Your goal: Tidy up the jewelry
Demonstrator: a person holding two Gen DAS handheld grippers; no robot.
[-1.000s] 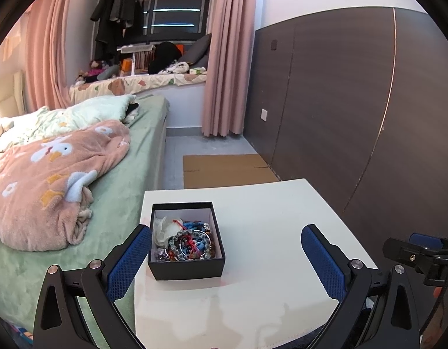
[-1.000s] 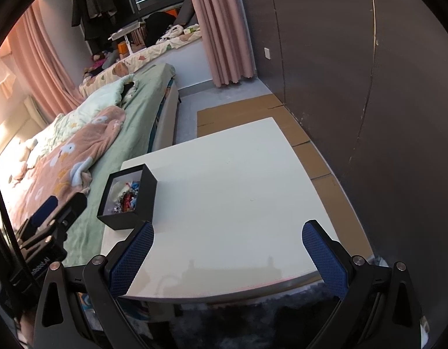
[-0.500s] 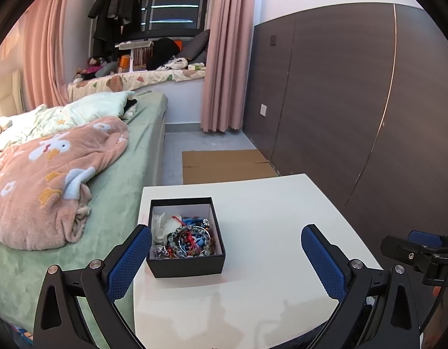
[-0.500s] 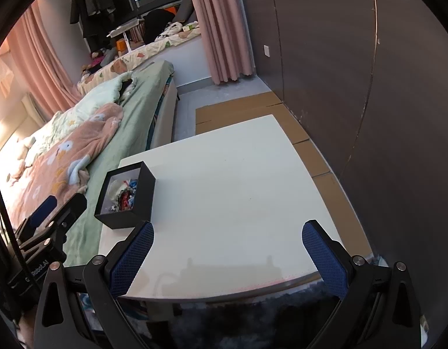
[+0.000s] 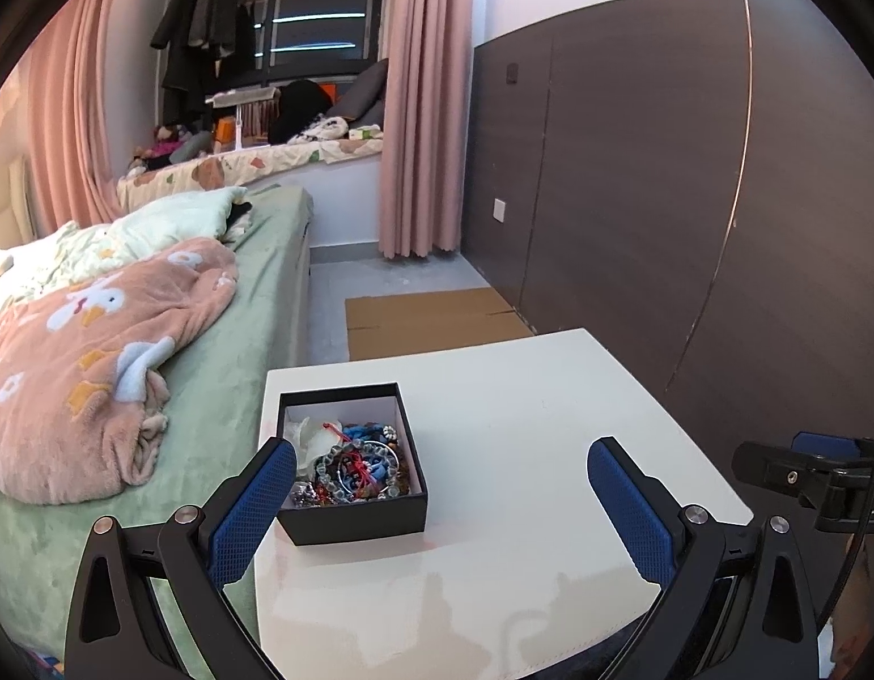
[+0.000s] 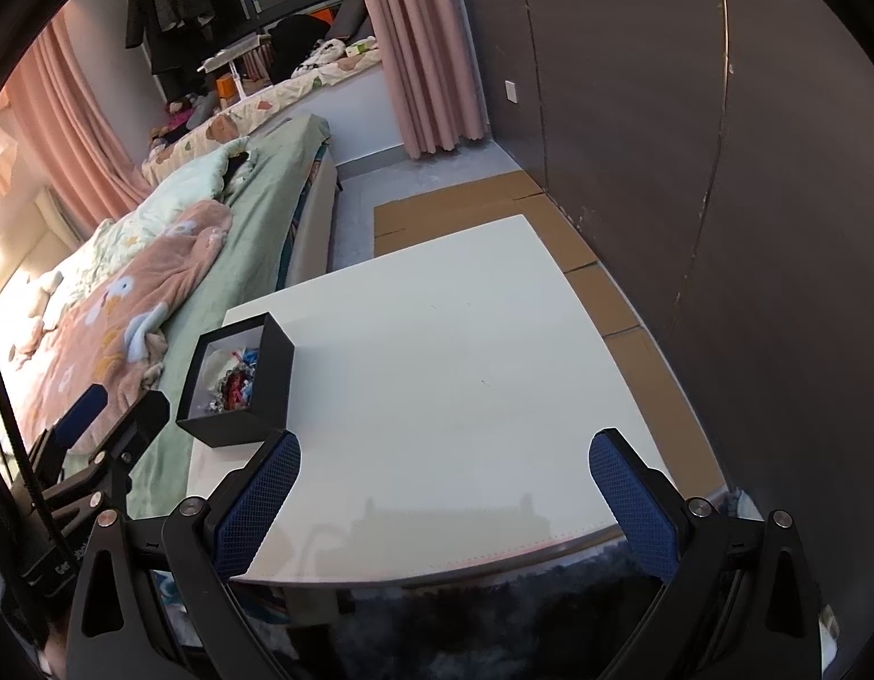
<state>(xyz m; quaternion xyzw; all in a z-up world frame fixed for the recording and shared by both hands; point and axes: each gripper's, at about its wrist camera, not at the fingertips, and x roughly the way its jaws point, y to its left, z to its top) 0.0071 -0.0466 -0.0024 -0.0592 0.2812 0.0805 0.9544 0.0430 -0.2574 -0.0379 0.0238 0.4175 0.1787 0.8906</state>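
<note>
A white table (image 5: 510, 413) stands beside a bed (image 5: 250, 306) in a bedroom, with a dark panelled wall (image 5: 664, 181) on its other side. Near the table's left edge, on the side next to the bed, sits a small open black box (image 5: 355, 521) holding a tangled heap of jewelry (image 5: 355, 464): beaded bracelets, red and blue cords and something pale and crumpled in the back corner. The left claw (image 5: 442, 501) hangs above the near part of the table with its two blue-padded fingers (image 5: 253, 504) spread wide and empty; the left finger overlaps the box's near left corner in this view, though whether it touches cannot be told. The right claw (image 6: 445, 493) is also spread wide and empty, over the table's near edge, with the box (image 6: 250, 391) ahead to its left. A pink blanket with white ducks (image 5: 80, 362) lies rumpled on the bed, and flattened cardboard (image 5: 425, 314) covers the floor beyond the table
</note>
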